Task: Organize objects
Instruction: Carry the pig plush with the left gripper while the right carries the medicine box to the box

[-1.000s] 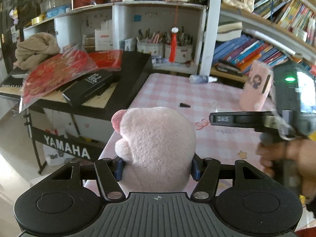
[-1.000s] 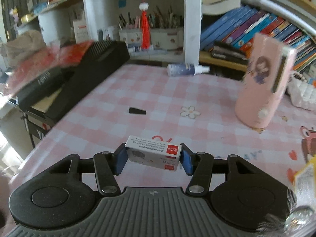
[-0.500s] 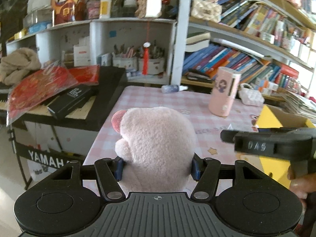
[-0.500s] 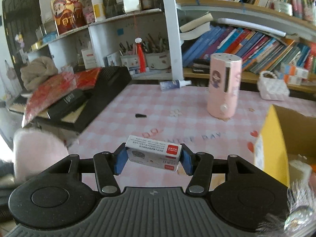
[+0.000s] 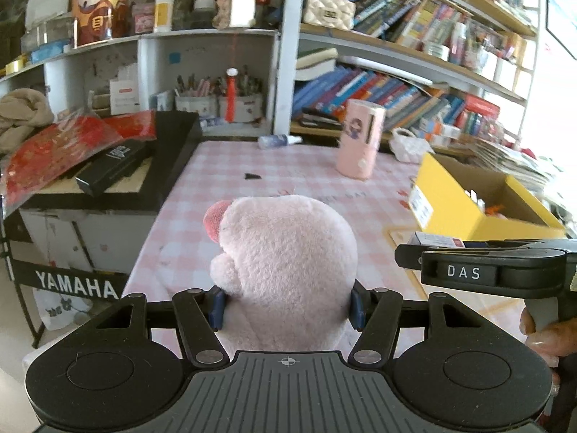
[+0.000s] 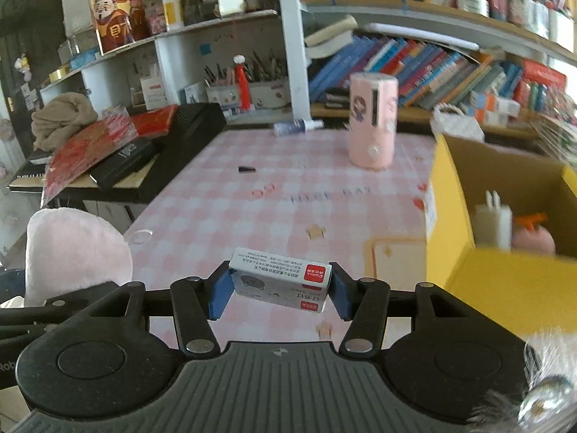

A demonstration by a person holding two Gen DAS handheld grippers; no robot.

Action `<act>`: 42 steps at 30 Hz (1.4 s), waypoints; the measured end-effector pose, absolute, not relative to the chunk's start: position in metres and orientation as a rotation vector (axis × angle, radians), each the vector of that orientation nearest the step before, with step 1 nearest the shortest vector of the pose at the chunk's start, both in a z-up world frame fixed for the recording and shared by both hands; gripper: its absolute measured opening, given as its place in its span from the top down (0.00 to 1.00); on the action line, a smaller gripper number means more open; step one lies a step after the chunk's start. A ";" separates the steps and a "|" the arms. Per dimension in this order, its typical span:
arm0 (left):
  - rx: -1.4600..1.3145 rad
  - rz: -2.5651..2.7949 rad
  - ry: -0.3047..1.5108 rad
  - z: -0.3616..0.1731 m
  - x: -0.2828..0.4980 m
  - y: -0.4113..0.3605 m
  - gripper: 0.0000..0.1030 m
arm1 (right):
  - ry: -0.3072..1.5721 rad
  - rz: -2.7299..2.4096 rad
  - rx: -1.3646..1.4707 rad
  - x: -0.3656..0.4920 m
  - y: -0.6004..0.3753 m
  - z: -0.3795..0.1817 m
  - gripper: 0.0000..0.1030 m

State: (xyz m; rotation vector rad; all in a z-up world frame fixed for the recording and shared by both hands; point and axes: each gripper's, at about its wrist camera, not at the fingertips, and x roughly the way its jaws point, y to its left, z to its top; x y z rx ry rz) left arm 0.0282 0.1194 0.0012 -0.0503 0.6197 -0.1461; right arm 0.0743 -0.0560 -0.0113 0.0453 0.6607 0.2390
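My left gripper [image 5: 286,305] is shut on a pale pink plush toy [image 5: 285,270] and holds it above the near left corner of the pink checked table [image 5: 288,166]. The plush also shows at the left in the right wrist view [image 6: 75,252]. My right gripper [image 6: 280,290] is shut on a small white staple box with a red label [image 6: 279,279], held above the table's near edge. The right gripper shows side-on in the left wrist view [image 5: 468,263]. An open yellow cardboard box [image 5: 465,205] stands on the table's right side; it also shows in the right wrist view [image 6: 497,231] with several items inside.
A tall pink cylinder [image 6: 373,122] stands at the table's far middle, with a small spray bottle [image 6: 295,127] lying behind it and a small black piece [image 6: 247,169] on the cloth. A Yamaha keyboard [image 5: 108,180] piled with red packets borders the left. Bookshelves line the back.
Both grippers have pulled back from the table and risen, keeping their loads. The yellow box has come into fuller view on the right.
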 end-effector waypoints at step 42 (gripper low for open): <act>0.146 -0.657 0.622 -0.004 -0.002 -0.045 0.42 | 0.674 -0.299 0.286 -0.065 -0.228 -0.021 0.49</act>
